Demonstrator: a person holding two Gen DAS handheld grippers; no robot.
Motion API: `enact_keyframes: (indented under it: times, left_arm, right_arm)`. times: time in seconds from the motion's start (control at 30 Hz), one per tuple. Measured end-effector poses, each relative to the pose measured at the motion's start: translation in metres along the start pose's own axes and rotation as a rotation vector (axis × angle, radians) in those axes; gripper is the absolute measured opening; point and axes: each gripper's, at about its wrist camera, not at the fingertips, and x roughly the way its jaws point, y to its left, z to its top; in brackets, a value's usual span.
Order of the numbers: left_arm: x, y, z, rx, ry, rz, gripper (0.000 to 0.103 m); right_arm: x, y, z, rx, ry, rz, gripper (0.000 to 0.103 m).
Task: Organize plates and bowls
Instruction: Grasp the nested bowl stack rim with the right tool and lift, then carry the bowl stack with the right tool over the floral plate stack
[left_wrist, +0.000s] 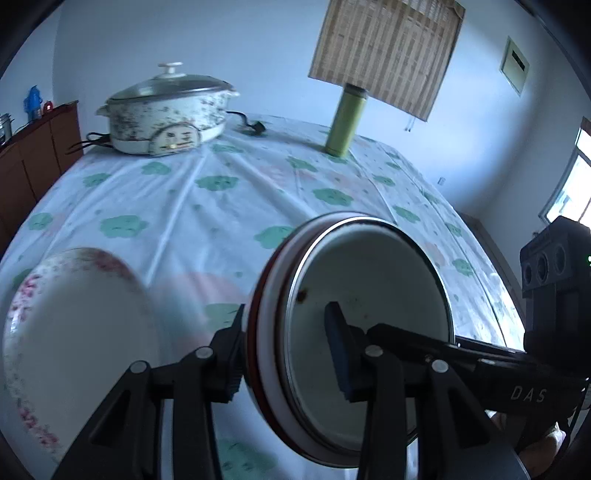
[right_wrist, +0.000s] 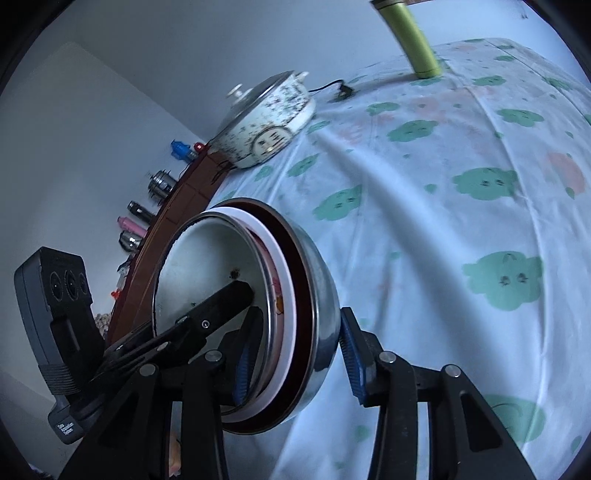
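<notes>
Above tablecloth (left_wrist: 221, 206): hand-held grippers clamping bowls (left_wrist: 369, 295).

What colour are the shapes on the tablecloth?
The tablecloth is white with green cloud-like shapes and fainter pink ones, clearest in the right wrist view.

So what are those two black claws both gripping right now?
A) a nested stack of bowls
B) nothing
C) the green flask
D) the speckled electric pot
A: the left gripper and right gripper each pinch the rim of the nested bowl stack, one finger inside and one outside.
</notes>
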Motion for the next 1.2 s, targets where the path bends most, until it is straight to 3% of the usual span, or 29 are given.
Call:
enact_keyframes:
  times: [0.4, 0.63, 0.97, 1.2]
  left_arm:
    - [-0.072, 0.071, -0.001, -0.029, -0.091, 0.158, 0.039]
    - [-0.081, 0.117, -0.011, -0.083, -0.086, 0.238, 0.039]
    - [-0.062, 0.147, -0.018, -0.128, -0.030, 0.236, 0.039]
    - [-0.053, 0.155, -0.018, -0.151, -0.018, 0.217, 0.040]
  right_arm:
    - [0.038, 0.094, -0.001, -0.108, 0.071, 0.107, 0.045]
    - [0.082, 0.132, -0.009, -0.140, 0.140, 0.152, 0.045]
    - [0.122, 0.145, -0.015, -0.144, 0.224, 0.101, 0.045]
    - [0.134, 0.144, -0.011, -0.158, 0.228, 0.064, 0.044]
